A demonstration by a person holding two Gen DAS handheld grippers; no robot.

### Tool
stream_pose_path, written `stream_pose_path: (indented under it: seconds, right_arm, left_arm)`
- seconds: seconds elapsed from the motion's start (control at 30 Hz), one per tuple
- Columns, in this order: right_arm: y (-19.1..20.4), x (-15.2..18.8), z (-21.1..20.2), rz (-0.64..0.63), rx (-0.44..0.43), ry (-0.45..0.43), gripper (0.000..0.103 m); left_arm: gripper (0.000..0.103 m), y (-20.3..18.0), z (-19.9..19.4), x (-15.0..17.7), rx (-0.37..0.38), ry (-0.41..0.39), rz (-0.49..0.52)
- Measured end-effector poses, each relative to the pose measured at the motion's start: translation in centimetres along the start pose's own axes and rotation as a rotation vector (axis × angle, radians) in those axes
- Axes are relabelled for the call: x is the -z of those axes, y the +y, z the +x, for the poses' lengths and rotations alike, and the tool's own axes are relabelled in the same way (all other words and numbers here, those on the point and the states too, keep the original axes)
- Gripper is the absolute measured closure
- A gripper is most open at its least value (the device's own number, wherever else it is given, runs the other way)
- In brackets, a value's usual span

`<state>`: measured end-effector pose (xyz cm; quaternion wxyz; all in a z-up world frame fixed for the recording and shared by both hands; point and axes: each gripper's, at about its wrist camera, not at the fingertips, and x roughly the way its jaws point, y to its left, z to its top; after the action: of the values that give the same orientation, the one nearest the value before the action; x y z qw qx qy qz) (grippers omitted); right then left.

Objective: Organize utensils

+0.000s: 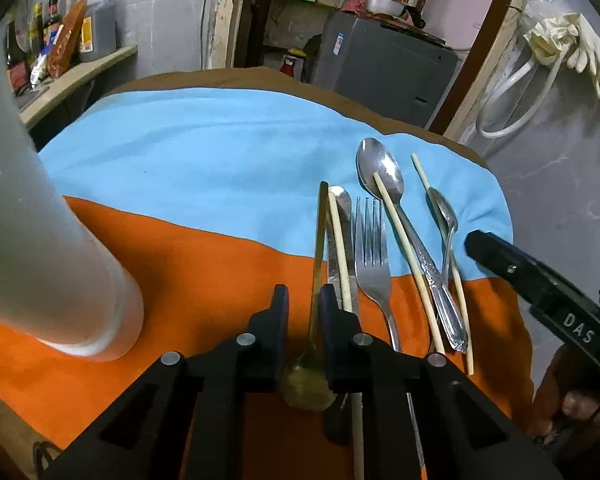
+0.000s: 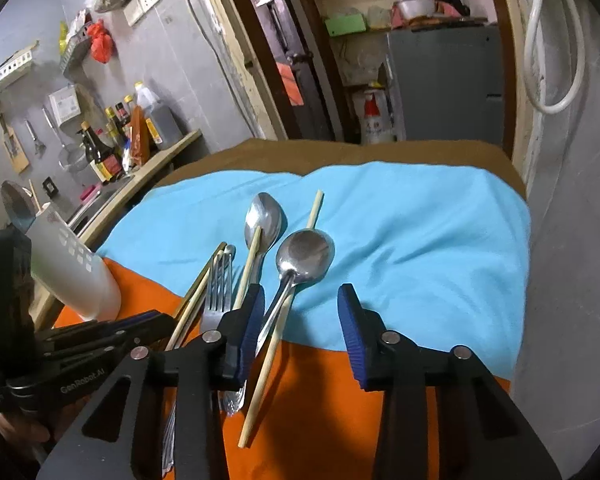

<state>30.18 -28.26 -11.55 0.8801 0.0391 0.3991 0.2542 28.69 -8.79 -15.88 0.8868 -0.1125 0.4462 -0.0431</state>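
Utensils lie in a row on the blue and orange cloth [image 1: 204,152]: a gold spoon [image 1: 315,292], a knife [image 1: 340,240] with a chopstick on it, a fork [image 1: 373,264], a large steel spoon [image 1: 382,168] crossed by a chopstick [image 1: 408,264], and a small spoon [image 1: 446,220] over another chopstick. My left gripper [image 1: 303,300] straddles the gold spoon's handle, jaws narrowly apart, not clamped. A white utensil holder [image 1: 40,240] stands to its left. My right gripper [image 2: 300,300] is open above the small spoon [image 2: 304,258] and its chopstick [image 2: 266,364]; the fork [image 2: 217,300] and large spoon [image 2: 262,220] lie left of it.
The table's brown cover [image 2: 340,152] shows beyond the cloth. A counter with sauce bottles [image 2: 104,148] runs along the left wall. A grey cabinet [image 1: 384,64] stands behind the table, and a white hose and gloves [image 1: 560,44] hang on the right wall.
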Motion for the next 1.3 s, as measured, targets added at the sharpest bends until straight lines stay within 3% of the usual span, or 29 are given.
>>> stream_pose_path:
  seconds: [0.17,0.43,0.57,0.67,0.9,1.1,1.3]
  right_arm:
    - [-0.1,-0.3,0.9,0.019,-0.015,0.028,0.072]
    - [0.2,-0.8,2.7,0.039,-0.024,0.063,0.073]
    - [-0.3,-0.9,2.6,0.077,-0.018,0.042,0.092]
    - [-0.6,-0.7,2.0,0.092,-0.024,0.019,0.096]
    - [-1.4,-0.2,0.1,0.107,0.007,-0.024,0.097]
    - [-2.2,-0.2,0.4,0.136,-0.003,0.002,0.097]
    - [-3.2,-0.2,1.3,0.178,-0.025,0.048,0.094]
  left_arm:
    - [0.099,-0.5,0.8,-1.0,0.005,0.021,0.004]
    - [0.1,-1.0,1.5,-2.1,-0.017,0.058,0.028]
    - [0.101,-1.1,1.1,-1.5,-0.034,0.039,0.002]
    - [0.101,-0.9,0.2,-0.6,-0.05,0.015,-0.028]
    - [0.101,-1.0,-0.6,0.5,-0.071,0.042,-0.029]
    - [0.1,-1.0,0.2,-0.1,-0.062,0.119,0.012]
    - [0.1,-1.3,0.7,-0.6,-0.074,0.147,0.043]
